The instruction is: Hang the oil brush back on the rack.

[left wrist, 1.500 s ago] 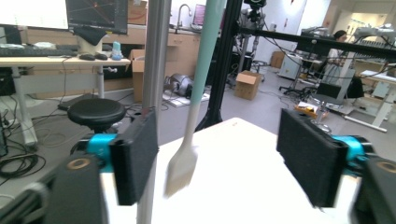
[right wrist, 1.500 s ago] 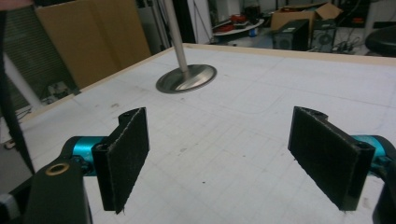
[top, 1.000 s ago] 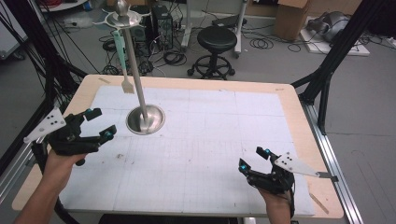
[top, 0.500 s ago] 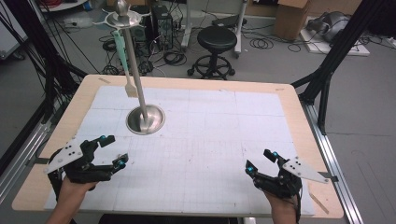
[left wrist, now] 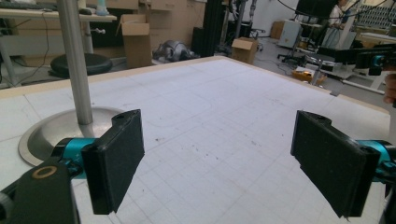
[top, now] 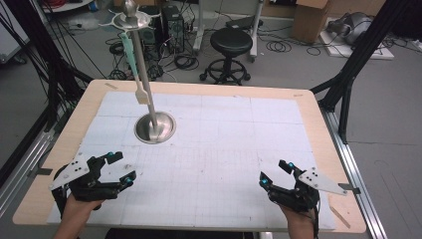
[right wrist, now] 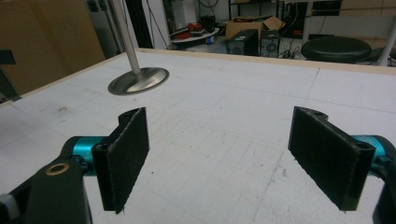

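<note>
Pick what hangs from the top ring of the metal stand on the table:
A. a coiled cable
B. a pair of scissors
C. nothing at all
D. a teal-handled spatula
D: in the high view a teal-handled spatula hangs from the top ring beside the pole of the metal stand, its pale blade low near the pole.

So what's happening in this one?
A person holds a two-jaw gripper in each hand low over the white gridded mat near the table's front edge. The left gripper and the right gripper both have their jaws wide apart and hold nothing. Beyond the left gripper stands a tall metal stand with a round steel base; a utensil with a pale green handle hangs from its top rack. Neither gripper touches the stand.
</note>
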{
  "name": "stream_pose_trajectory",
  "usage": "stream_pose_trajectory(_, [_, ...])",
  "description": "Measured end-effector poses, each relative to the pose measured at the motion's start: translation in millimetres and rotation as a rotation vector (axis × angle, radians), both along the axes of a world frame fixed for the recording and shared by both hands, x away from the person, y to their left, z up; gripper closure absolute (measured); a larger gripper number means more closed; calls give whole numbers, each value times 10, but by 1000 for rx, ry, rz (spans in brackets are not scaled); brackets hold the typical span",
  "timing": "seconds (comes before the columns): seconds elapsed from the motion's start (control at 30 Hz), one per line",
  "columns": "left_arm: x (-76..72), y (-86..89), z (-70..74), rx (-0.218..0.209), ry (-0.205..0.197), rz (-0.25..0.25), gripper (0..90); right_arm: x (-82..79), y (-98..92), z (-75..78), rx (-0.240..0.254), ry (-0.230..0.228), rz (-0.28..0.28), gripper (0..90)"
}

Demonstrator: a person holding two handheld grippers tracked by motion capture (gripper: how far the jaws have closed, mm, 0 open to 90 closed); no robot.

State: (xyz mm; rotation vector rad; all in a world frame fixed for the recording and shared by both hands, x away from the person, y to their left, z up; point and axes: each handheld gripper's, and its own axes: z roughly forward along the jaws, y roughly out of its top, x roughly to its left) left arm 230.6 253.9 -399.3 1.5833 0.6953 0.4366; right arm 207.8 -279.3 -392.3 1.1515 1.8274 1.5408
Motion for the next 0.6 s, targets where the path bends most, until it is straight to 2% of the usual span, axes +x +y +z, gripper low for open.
stream_pose_trajectory(0.6, [32,35,-62,-6,33,7,179,37,69,-41,-58,27,35,197])
